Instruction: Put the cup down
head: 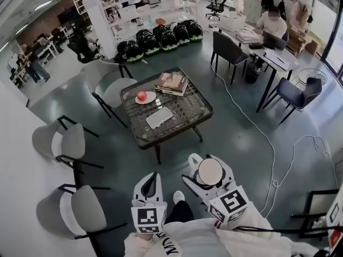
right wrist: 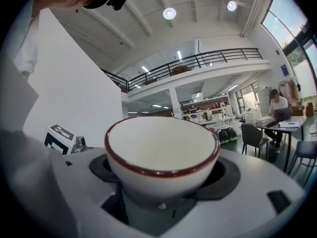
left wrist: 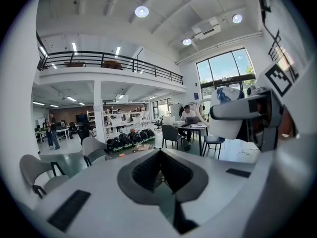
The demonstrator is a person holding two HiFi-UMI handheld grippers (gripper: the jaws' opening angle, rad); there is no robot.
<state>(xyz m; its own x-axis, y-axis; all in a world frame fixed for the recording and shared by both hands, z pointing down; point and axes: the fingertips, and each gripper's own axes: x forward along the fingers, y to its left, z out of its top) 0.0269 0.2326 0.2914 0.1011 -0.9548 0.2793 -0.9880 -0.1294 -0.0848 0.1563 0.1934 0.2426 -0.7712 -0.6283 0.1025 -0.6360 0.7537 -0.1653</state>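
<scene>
My right gripper (head: 209, 164) grips the cup (right wrist: 161, 150). Its jaws stand wide, pressed against the cup's lower walls on both sides. The white cup with a dark red rim sits upright and empty between them. My left gripper (head: 151, 182), just to the left, has its jaws together with nothing between. The low table (head: 206, 111) lies well ahead of both grippers, carrying a plate (head: 151, 97) and books (head: 171, 83).

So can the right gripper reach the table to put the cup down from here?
Probably not yet. The right gripper, shut on the cup, hangs over the floor, short of the table. Nothing blocks the way, so stepping closer should do it.
</scene>
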